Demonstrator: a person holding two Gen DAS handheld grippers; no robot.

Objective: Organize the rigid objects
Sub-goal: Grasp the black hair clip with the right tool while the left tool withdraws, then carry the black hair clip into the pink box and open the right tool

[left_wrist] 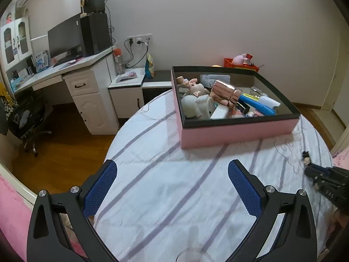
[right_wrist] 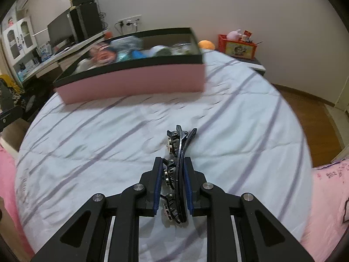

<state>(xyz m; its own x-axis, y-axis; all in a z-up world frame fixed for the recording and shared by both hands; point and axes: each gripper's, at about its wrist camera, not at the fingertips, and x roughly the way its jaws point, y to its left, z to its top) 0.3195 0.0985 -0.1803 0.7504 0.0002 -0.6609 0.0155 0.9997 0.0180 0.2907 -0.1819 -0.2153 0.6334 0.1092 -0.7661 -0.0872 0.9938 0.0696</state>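
hair clip: we see the black hair clip (right_wrist: 177, 163) lying on the striped sheet (right_wrist: 109, 144) of the bed, well short of the pink box (right_wrist: 139, 83).
long axis: it runs from 6 o'clock to 12 o'clock in the right wrist view, in line with the right gripper (right_wrist: 173, 170), its far end poking out past the tips.
right jaws: closed on the clip, blue pads pressing its two flanks at about mid-length; it seems to rest on the sheet, though we cannot tell for sure.
box from the clip: at about 11 o'clock, beyond a bare stretch of sheet, its open top already crowded with toys and a blue tube.
nearer hand: the right, since it already has the clip; in the left wrist view that gripper shows at 3 o'clock near the edge.
left jaws: the left gripper (left_wrist: 172, 174) stands wide open over bare sheet, nothing between the pads.
pose: both grippers tilt downward toward the bed, we judge.
next move: likely a lift and a carry toward the box.
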